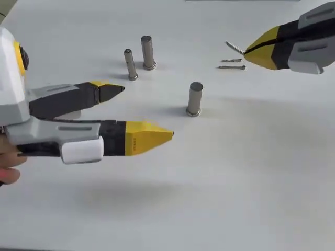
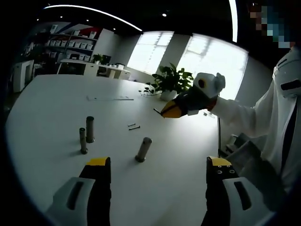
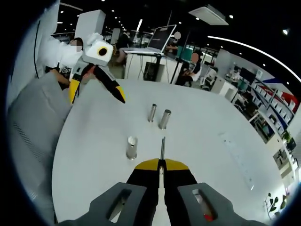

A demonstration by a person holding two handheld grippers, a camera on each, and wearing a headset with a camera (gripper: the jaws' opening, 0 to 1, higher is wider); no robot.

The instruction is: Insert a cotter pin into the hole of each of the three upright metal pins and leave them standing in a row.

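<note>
Three metal pins stand upright on the white table: a thin one (image 1: 130,65), a thicker one (image 1: 147,53) just behind it, and a third (image 1: 194,99) nearer and to the right. My right gripper (image 1: 246,52) hovers at the upper right, shut on a cotter pin (image 1: 235,48) that sticks out from its tips (image 3: 162,148). Two more cotter pins (image 1: 231,64) lie on the table below it. My left gripper (image 1: 144,112) is open at the left, its yellow-tipped fingers (image 2: 98,162) apart with nothing between them, short of the pins (image 2: 143,149).
The white table (image 1: 251,172) stretches wide in front of the pins. A person's sleeve (image 2: 263,117) shows in the left gripper view. A potted plant (image 2: 171,82) stands at the table's far end, and a ruler-like strip (image 2: 109,98) lies there.
</note>
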